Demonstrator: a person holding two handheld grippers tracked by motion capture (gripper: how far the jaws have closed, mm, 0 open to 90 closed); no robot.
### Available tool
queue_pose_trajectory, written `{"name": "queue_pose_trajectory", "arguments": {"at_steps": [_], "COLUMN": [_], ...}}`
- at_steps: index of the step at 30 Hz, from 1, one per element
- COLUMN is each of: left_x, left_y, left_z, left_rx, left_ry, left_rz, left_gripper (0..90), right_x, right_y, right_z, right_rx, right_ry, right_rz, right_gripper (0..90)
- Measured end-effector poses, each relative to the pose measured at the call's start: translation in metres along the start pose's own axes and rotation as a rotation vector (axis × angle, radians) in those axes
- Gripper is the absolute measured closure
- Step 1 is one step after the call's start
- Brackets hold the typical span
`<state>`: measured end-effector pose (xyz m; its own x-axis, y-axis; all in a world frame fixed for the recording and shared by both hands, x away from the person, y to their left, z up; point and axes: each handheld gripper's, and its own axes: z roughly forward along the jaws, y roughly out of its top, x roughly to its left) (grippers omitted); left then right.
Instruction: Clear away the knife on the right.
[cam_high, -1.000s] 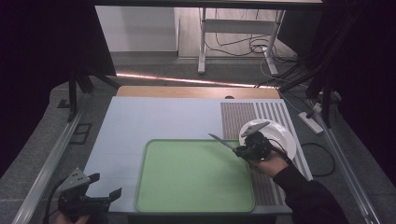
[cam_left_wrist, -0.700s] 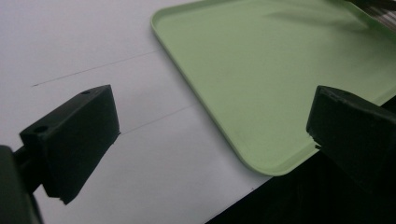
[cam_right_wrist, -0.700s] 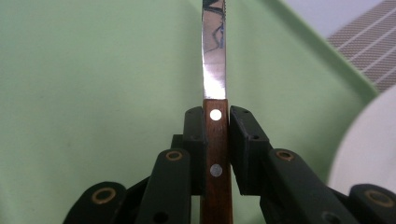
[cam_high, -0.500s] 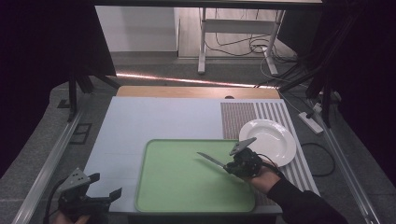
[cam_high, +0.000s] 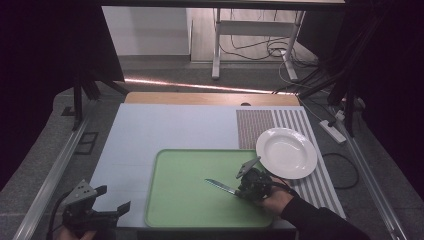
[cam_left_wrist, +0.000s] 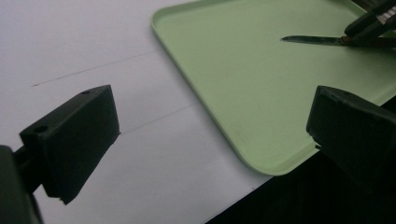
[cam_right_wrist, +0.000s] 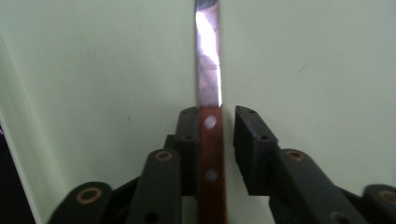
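A knife with a brown wooden handle and a steel blade lies low on the green tray, its tip pointing left. My right gripper is at the handle end. Its jaws have just been opening: in the right gripper view the handle rests against the left pad while a gap shows at the right pad. My left gripper stands open and empty over the table's near left corner. From the left gripper view the knife is far off on the tray.
A white plate sits on the striped mat right of the tray, close behind my right hand. The pale table top stretches behind and left of the tray. Metal rails run along both table sides.
My right gripper carried the knife from beside the plate leftward and nearer, down onto the tray. Its jaws have parted slightly. The left gripper has stayed put.
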<state>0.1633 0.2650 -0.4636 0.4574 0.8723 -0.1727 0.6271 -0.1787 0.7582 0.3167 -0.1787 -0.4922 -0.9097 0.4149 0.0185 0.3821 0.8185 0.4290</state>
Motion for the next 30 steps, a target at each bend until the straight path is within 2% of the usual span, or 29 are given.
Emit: {"name": "queue_pose_trajectory", "arguments": {"at_steps": [2, 4, 5, 7, 9, 11, 13, 15, 21, 24, 27, 30], "left_x": [0.000, 0.000, 0.000, 0.000, -0.001, -0.001, 0.000, 0.000, -0.001, -0.001, -0.001, -0.001], "left_y": [0.000, 0.000, 0.000, 0.000, 0.000, 0.000, 0.000, 0.000, 0.000, 0.000, 0.000, 0.000], "left_z": [0.000, 0.001, 0.001, 0.001, 0.001, 0.001, 0.001, 0.000, 0.000, 0.001, 0.001, 0.001], "left_rx": [0.002, 0.003, 0.003, 0.005, 0.005, 0.005, 0.005, 0.004, 0.005, 0.005, 0.005, 0.007], "left_ry": [0.001, 0.002, 0.002, 0.002, 0.003, 0.004, 0.003, 0.002, 0.003, 0.004, 0.004, 0.005], "left_rz": [0.001, 0.003, 0.002, 0.002, 0.004, 0.005, 0.004, 0.004, 0.009, 0.009, 0.009, 0.009], "left_gripper": [2.3, 2.3, 2.3, 2.4, 2.4, 2.4, 2.4, 2.4, 2.4, 2.4, 2.4, 2.5], "right_x": [0.000, 0.006, 0.010, 0.020, 0.027, 0.028, 0.023, 0.016, -0.011, -0.020, -0.027, -0.032], "right_y": [0.005, 0.010, 0.013, 0.018, 0.022, 0.025, 0.026, 0.024, 0.010, 0.005, 0.003, 0.006], "right_z": [-0.007, -0.010, -0.008, -0.001, 0.009, 0.017, 0.020, 0.018, 0.010, 0.007, 0.006, 0.008], "right_rx": [-0.036, -0.048, -0.041, -0.001, 0.036, 0.062, 0.054, 0.054, 0.046, 0.044, 0.037, 0.021], "right_ry": [0.003, 0.030, 0.053, 0.075, 0.076, 0.064, 0.064, 0.037, -0.008, -0.022, -0.036, -0.056], "right_rz": [-0.014, -0.060, -0.089, -0.155, -0.203, -0.224, -0.207, -0.183, -0.075, -0.036, -0.013, -0.011], "right_gripper": [73.6, 84.0, 90.0, 90.0, 90.0, 90.0, 90.0, 90.0, 90.0, 90.0, 90.0, 90.0]}}
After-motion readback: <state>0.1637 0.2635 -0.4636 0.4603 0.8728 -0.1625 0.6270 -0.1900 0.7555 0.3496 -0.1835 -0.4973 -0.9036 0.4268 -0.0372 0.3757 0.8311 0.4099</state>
